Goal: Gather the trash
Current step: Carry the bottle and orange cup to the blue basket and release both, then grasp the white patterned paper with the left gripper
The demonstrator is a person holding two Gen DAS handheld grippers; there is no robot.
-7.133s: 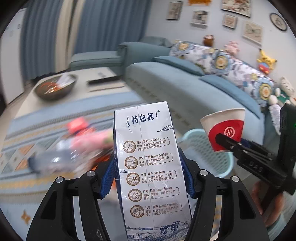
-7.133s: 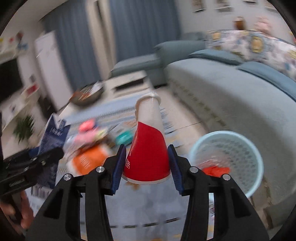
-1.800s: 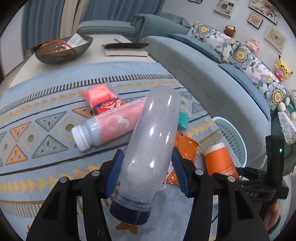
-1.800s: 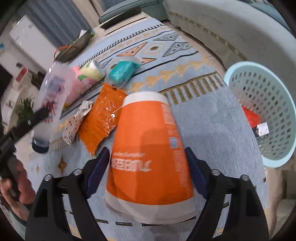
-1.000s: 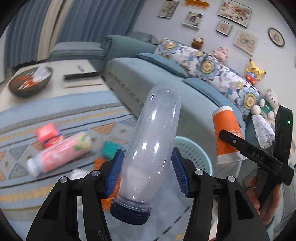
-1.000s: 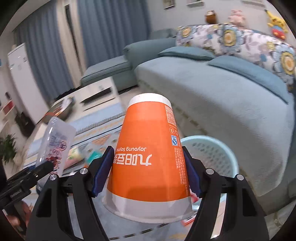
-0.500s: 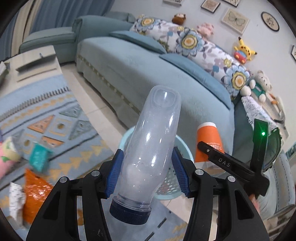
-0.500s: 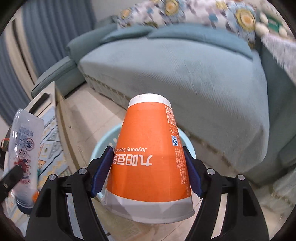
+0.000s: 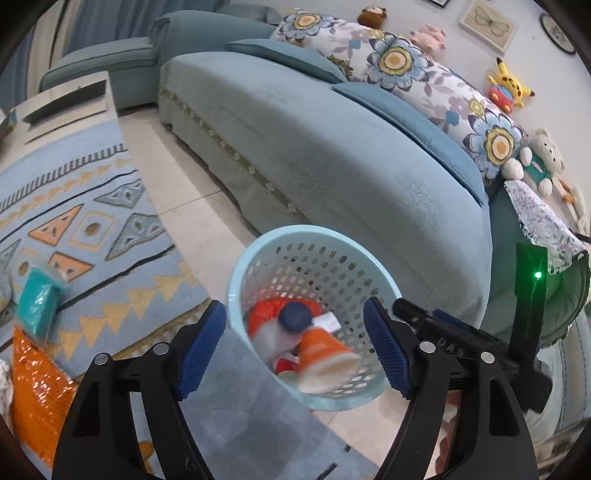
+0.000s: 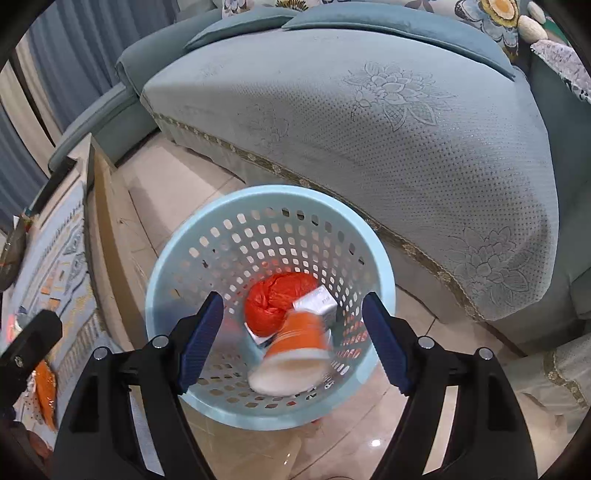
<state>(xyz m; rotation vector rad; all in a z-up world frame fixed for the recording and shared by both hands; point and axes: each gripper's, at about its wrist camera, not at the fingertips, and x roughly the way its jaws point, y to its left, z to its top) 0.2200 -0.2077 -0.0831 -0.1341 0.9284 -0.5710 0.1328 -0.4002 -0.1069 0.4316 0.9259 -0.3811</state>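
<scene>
Both the left gripper (image 9: pixel 295 350) and right gripper (image 10: pixel 291 339) hang over the basket (image 10: pixel 384 266) with jaws opening and nothing between them, so the 2 bits, bottle (image 9: pixel 284 325) and orange cup (image 10: pixel 295 350), land inside.

from my remote seat: teal sofa (image 9: pixel 332 147) fills the upper middle of the left view, a floral bolster cushion (image 9: pixel 399 62) along its back. plush toys sit on the back ledge: brown bear (image 9: pixel 372 14), pink pig (image 9: pixel 430 35), yellow figure (image 9: pixel 508 79), cream bear (image 9: pixel 537 162). framed butterfly picture (image 9: pixel 487 20) on the wall. patterned blue rug (image 9: pixel 74 206) covers the floor at left, low counter (image 9: pixel 62 99) beyond it. beige floor tiles (image 10: pixel 351 443) show in the right view. blue curtains (image 10: pixel 55 55) at far left.
</scene>
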